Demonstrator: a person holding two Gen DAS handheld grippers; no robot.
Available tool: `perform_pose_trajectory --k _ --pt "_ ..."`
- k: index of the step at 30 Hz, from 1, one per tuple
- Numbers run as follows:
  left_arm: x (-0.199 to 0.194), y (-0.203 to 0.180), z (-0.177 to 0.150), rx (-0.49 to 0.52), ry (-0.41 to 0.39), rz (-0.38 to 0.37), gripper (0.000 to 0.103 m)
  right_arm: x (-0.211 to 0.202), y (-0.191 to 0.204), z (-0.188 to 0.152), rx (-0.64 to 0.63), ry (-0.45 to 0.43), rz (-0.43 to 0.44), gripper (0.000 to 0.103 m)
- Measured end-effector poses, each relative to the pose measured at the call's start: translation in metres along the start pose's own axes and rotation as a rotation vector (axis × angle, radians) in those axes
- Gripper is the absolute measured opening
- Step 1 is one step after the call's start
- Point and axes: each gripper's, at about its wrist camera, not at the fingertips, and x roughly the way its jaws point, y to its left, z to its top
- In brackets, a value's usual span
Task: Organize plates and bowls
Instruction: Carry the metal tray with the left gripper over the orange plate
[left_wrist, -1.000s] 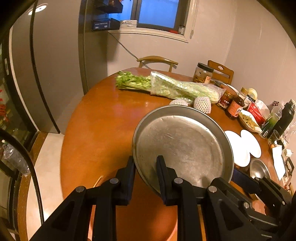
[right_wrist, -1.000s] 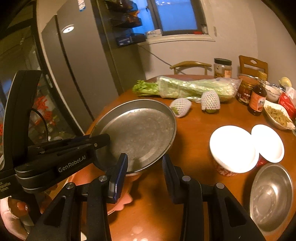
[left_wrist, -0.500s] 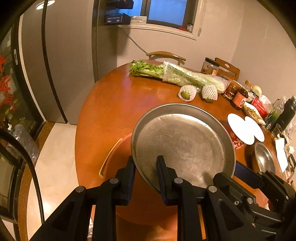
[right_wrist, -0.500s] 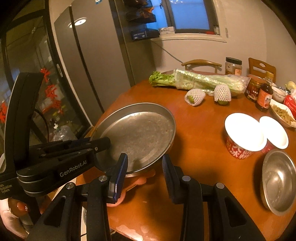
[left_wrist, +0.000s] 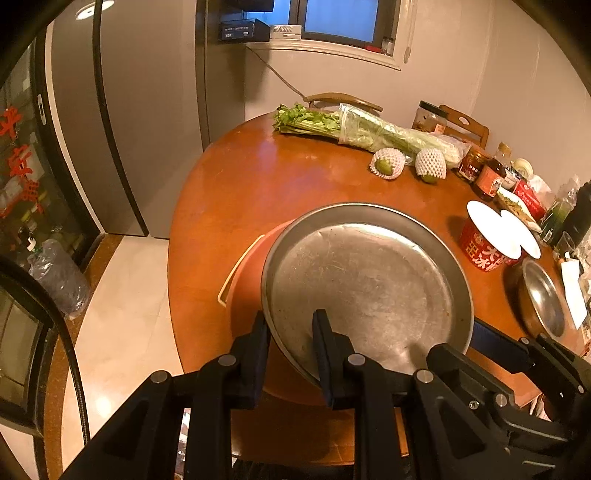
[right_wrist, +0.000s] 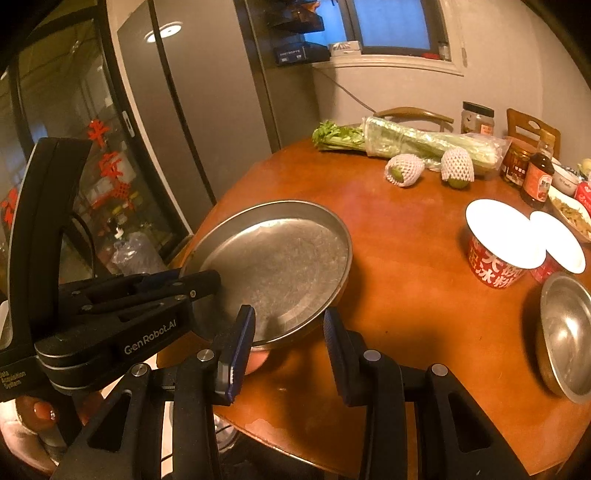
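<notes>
A large round metal plate hangs tilted over the near edge of the round wooden table. My left gripper is shut on its near rim, one finger inside the plate and one outside. My right gripper straddles the plate's other near rim and is shut on its sloped wall. Under the plate lies an orange-red dish with a pale rim, mostly hidden. A small steel bowl sits at the right, apart from both grippers.
Two red paper cups with white lids stand right of the plate. Wrapped celery, two netted fruits, jars and sauce bottles line the far side. A grey fridge stands at the left. A hand holds the left gripper.
Both grippers have drawn back toward the near table edge and sunk a little, carrying the metal plate. The orange-red dish has come into view beneath it.
</notes>
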Motion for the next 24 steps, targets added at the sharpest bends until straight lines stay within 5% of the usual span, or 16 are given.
perform_pose_trajectory --k 24 --pt "0.013 0.004 -0.003 0.005 0.024 0.066 0.024 0.018 0.006 0.002 -0.026 0.036 -0.009 0.040"
